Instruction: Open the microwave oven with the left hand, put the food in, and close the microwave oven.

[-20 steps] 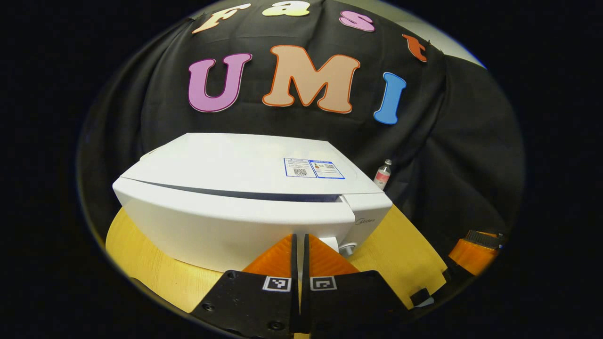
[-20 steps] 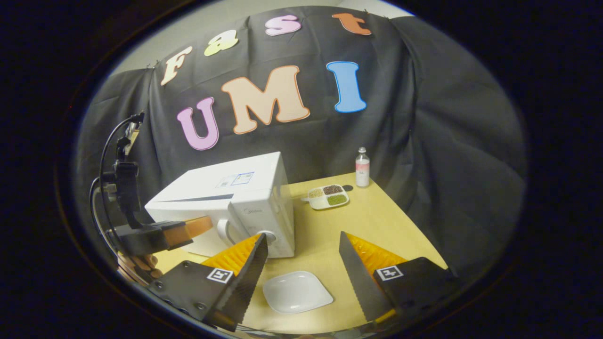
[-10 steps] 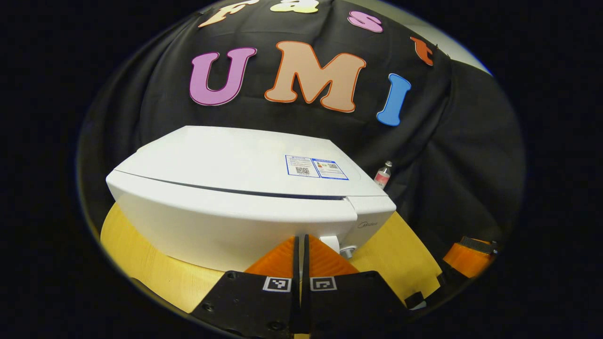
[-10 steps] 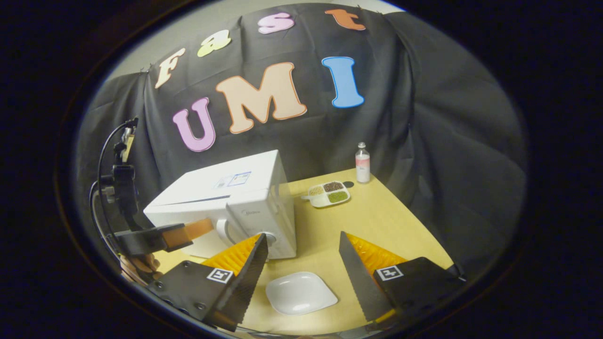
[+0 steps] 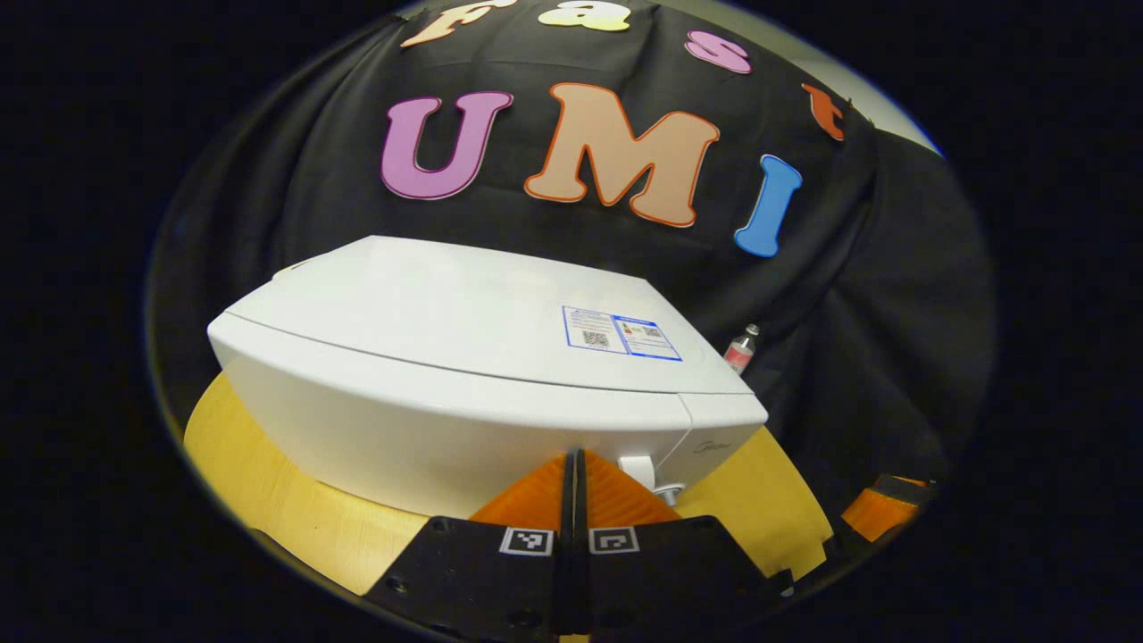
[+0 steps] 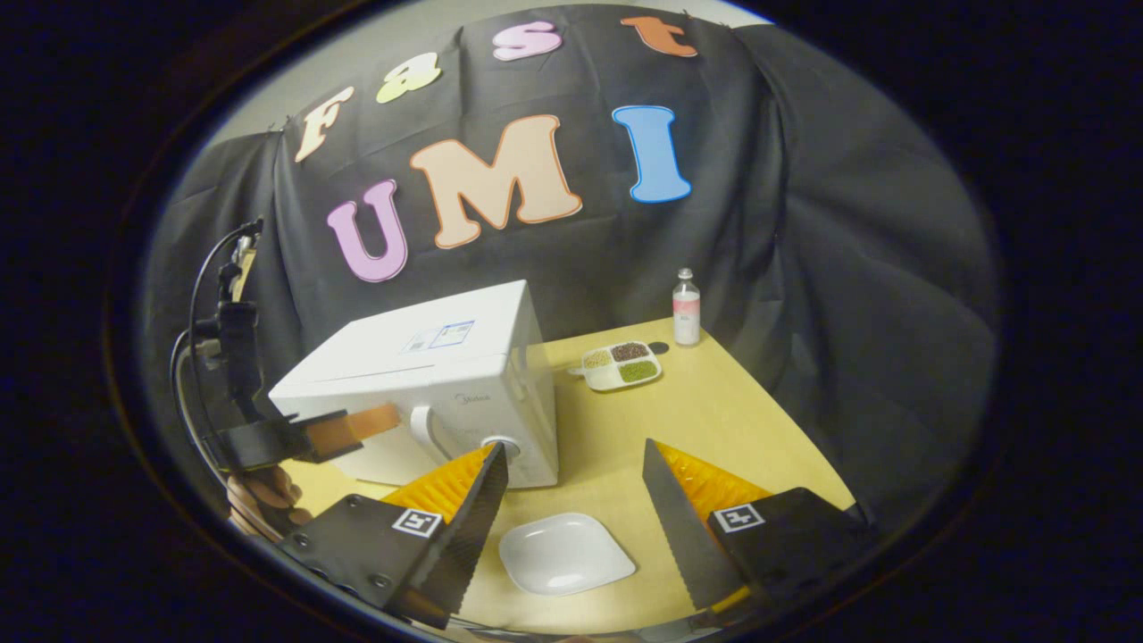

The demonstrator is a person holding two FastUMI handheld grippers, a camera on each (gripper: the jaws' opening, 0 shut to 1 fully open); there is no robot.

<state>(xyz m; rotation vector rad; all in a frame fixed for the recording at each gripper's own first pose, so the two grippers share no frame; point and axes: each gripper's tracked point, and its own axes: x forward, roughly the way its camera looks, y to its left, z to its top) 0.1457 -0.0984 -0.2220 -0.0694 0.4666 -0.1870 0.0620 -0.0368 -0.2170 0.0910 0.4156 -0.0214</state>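
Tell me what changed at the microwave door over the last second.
The door gap on the microwave closed as the shut left tongs pushed it in. The right tongs stayed open above the white plate; the food tray stayed on the table.

Two cameras look at one white box-shaped microwave oven.
The left gripper view sits very close to its front, looking over the top. The right gripper view looks from farther back, to its right.
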